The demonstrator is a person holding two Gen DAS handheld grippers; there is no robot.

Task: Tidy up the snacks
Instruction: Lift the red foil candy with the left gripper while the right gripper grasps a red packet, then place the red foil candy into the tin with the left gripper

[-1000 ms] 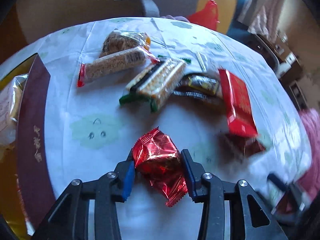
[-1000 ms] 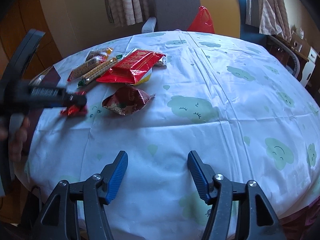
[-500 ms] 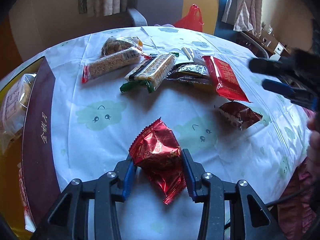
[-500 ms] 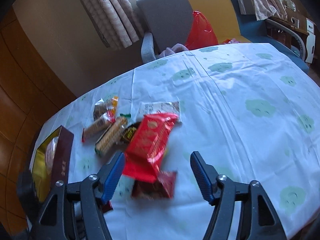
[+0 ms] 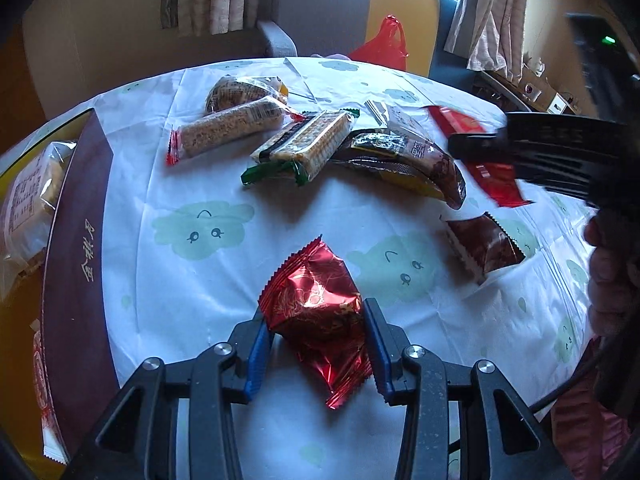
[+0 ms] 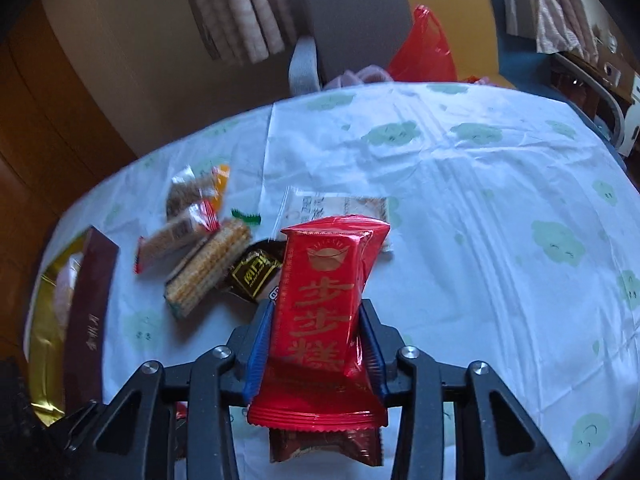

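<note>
Snacks are lying on the cloud-printed white worktop [image 5: 192, 264]: six wrapped packets clustered at its far side, one dark maroon packet [image 5: 482, 248] apart. The left hand-held gripper [image 5: 318, 354] is clamping one crinkled red foil packet [image 5: 318, 312]; the right hand-held gripper [image 6: 316, 348] is closing on one long red wrapper [image 6: 320, 300]. One maroon box [image 5: 76, 280] is standing at left.

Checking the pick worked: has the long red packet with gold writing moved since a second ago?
Yes. The long red packet has left the snack pile on the tablecloth and now sits between the right claw's closing pads.
</note>
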